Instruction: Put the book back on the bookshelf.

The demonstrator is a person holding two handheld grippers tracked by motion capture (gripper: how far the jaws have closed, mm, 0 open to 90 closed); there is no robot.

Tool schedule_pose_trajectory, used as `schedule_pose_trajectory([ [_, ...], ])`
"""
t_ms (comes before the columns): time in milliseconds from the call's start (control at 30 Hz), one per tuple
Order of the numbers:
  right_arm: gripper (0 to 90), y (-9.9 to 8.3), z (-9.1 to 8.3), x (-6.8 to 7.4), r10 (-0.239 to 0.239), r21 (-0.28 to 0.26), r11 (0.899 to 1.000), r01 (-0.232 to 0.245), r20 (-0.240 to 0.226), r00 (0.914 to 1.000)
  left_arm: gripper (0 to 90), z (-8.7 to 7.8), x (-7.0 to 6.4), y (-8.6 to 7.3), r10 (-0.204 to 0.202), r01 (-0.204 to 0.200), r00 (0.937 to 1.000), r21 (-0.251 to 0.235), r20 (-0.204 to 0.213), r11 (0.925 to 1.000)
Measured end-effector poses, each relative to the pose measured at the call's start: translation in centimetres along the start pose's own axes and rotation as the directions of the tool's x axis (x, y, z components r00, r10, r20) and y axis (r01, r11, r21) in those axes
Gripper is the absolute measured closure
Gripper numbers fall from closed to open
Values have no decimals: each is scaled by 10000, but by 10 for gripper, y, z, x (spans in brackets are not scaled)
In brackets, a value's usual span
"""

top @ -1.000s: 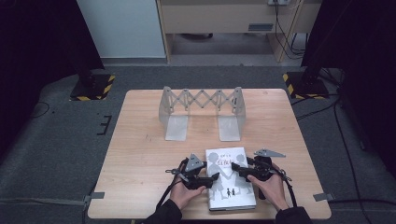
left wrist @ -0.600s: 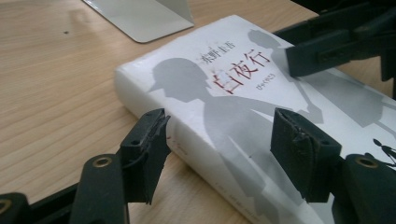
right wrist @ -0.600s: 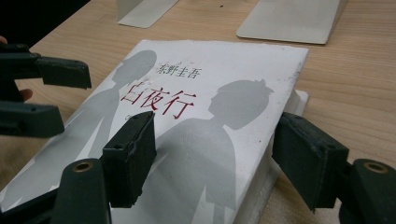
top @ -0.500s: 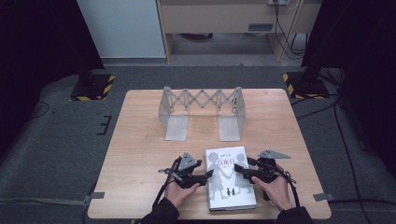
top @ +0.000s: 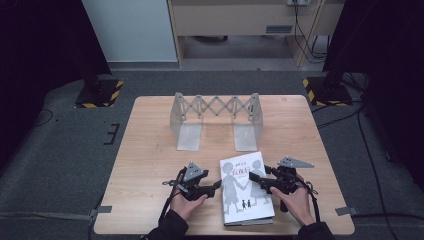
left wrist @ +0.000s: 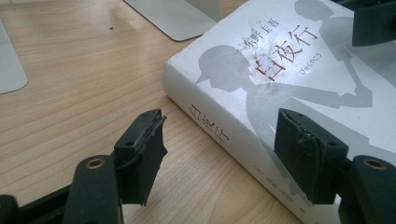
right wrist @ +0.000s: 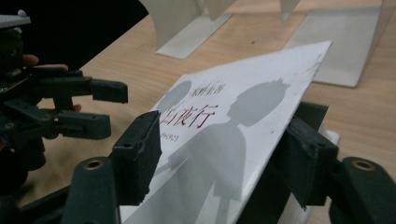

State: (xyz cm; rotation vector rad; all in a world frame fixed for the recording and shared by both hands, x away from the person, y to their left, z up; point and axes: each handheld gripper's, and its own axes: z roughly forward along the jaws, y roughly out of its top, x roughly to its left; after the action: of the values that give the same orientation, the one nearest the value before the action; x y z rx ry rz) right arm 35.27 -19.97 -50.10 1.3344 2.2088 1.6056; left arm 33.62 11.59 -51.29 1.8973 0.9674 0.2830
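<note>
Thick white paperback book with grey silhouette figures and red title characters on its cover: lies flat at the near edge of the light wooden tabletop, slightly right of the middle of that edge, spine toward the left. In the right gripper view the front cover is raised off the pages along its right side, tilted up, with a dark gap beneath it.

Left black two-jaw gripper: held in the person's left hand near the near edge, just left of the book. Jaws spread apart; in the left gripper view one jaw sits over bare wood beside the spine and the other over the cover, nothing clamped between them.

Right black two-jaw gripper: held in the person's right hand at the book's right side, tips reaching over the cover. Jaws parted; in the right gripper view the lifted cover runs between them, one jaw above it and one below. Whether either jaw touches the cover cannot be told.

Silver metal expanding book rack with scissor-lattice back and two flat end plates: stands upright toward the far edge of the tabletop, well apart from the book.
</note>
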Motion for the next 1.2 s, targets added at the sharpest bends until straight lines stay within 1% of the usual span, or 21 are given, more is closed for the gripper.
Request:
schedule_pose_trajectory([
  [67,379,-2,1,0,179,232,9996,-175,-151,9997,318,0,0,0,8,-8,10000,-8,-15,10000],
  [100,397,-4,3,0,240,493,9985,-226,-274,9993,312,-1,0,0,-15,15,10000,-23,-31,10000],
  [133,397,-4,3,0,240,493,9985,-226,-274,9993,309,-1,0,0,-15,15,10000,-23,-31,10000],
  [167,406,-5,4,0,399,686,9970,-371,-407,9984,304,-1,1,0,-48,48,10000,-43,-40,10000],
  [333,434,-6,6,-2,534,973,9940,-495,-376,9979,297,-2,1,0,-100,100,9999,-105,-26,9999],
  [367,454,-7,7,-3,640,1034,9929,-582,-528,9966,297,-1,1,1,-95,95,10000,-109,-24,9999],
  [400,486,-7,8,-2,919,1163,9898,-823,-802,9925,294,-1,1,1,-95,95,10000,-104,-18,9999],
  [433,488,-7,11,-1,1036,1311,9872,-902,-991,9897,294,-1,1,1,-89,89,10000,-117,-25,9999],
  [467,481,-7,13,1,1021,1301,9875,-888,-998,9898,294,-2,1,1,-90,90,10000,-126,-23,9999],
  [500,504,-5,14,1,1079,1380,9859,-941,-966,9895,294,-2,1,1,-98,97,9999,-154,-28,9998],
  [533,515,-5,14,0,1221,1381,9845,-1079,-988,9876,294,-2,1,1,-92,91,10000,-166,-39,9998],
  [600,526,-6,14,-1,1281,1360,9841,-1138,-1011,9866,294,-3,1,1,-113,112,9999,-172,-38,9998],
  [700,584,-4,11,-1,1597,1206,9817,-1472,-1017,9819,294,-4,2,2,-140,138,9999,-243,-65,9996],
  [767,590,-4,11,-1,1633,1193,9813,-1511,-1011,9814,294,-4,2,2,-143,142,9999,-251,-72,9996],
  [800,623,-3,10,-1,1869,1139,9780,-1750,-1042,9768,294,-5,2,2,-148,146,9999,-289,-80,9995],
  [833,623,-3,10,-1,1869,1139,9780,-1750,-1042,9768,294,-5,2,2,-148,146,9999,-289,-80,9995],
  [967,697,0,9,-1,2527,1048,9648,-2412,-1164,9605,294,-5,2,3,-174,171,9998,-345,-74,9993],
  [1000,697,0,9,-1,2527,1048,9648,-2412,-1164,9605,294,-5,2,3,-174,171,9998,-345,-74,9993],
  [1033,718,1,8,0,2704,968,9608,-2599,-1184,9554,294,-5,2,3,-237,237,9997,-382,3,9990],
  [1100,725,2,8,1,2771,972,9589,-2666,-1176,9536,294,-5,2,3,-276,277,9996,-407,32,9988],
  [1200,768,5,7,3,3000,798,9531,-2920,-1219,9461,292,-5,2,3,-368,373,9992,-477,126,9982],
])
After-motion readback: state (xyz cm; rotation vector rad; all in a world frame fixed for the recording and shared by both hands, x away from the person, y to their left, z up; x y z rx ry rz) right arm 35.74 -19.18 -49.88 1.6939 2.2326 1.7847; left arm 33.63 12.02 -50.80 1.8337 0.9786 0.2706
